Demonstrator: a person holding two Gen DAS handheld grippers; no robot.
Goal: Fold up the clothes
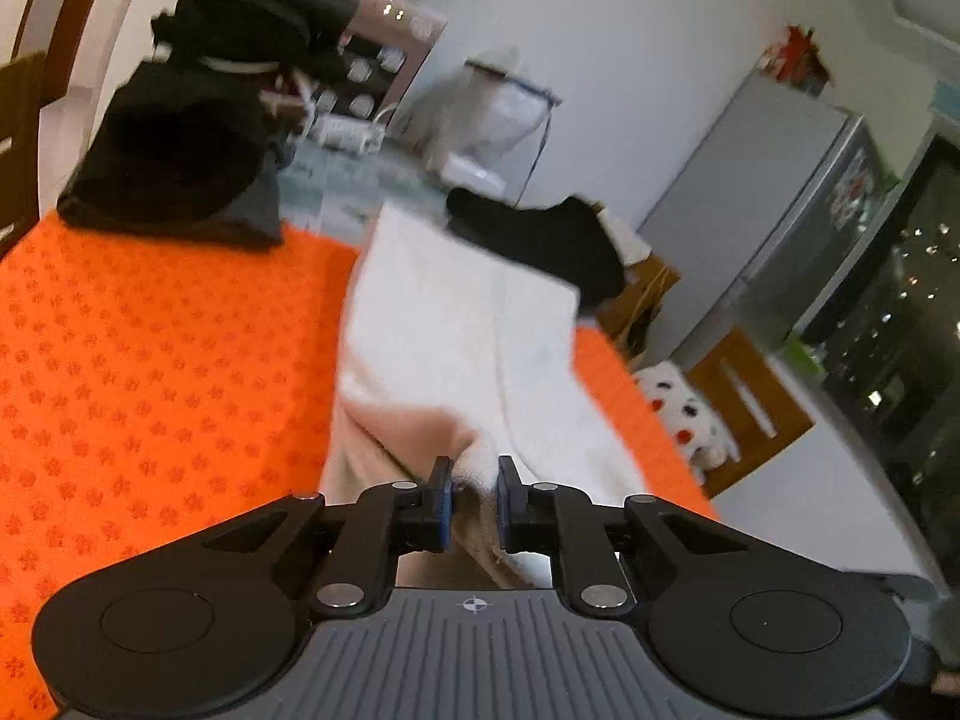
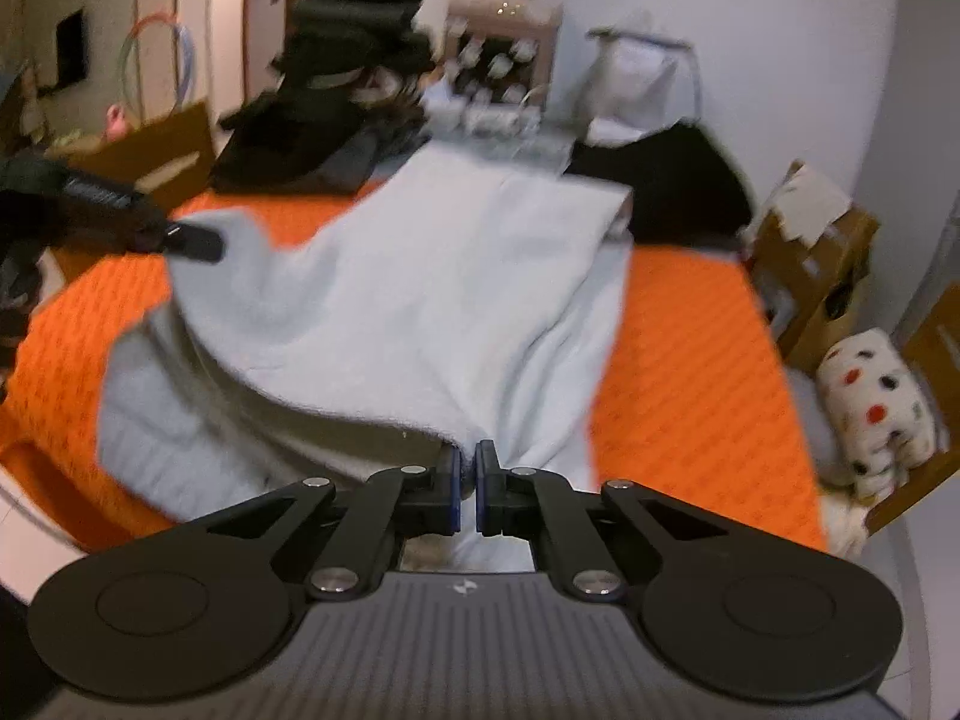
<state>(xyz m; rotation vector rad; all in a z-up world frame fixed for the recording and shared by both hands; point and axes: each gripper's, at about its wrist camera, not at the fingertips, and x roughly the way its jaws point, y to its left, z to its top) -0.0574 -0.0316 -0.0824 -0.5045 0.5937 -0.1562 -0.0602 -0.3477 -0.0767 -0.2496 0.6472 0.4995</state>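
A white fleecy garment (image 1: 456, 330) lies lengthwise on the orange patterned table cover (image 1: 150, 360). My left gripper (image 1: 474, 471) is shut on a bunched fold of its near edge, and cloth fills the narrow gap between the blue pads. In the right wrist view the same garment (image 2: 420, 276) spreads across the cover (image 2: 690, 360). My right gripper (image 2: 468, 456) pinches its near hem, jaws almost touching. The left gripper (image 2: 192, 243) shows at the far left, holding a lifted corner, so the near edge sags between the two grips.
A pile of black clothes (image 1: 180, 168) sits at the far left of the table, and another black garment (image 2: 678, 186) lies at the far right end. A spotted plush toy (image 2: 876, 408) rests on a wooden chair beside the table. A cardboard box (image 2: 822, 264) stands behind it.
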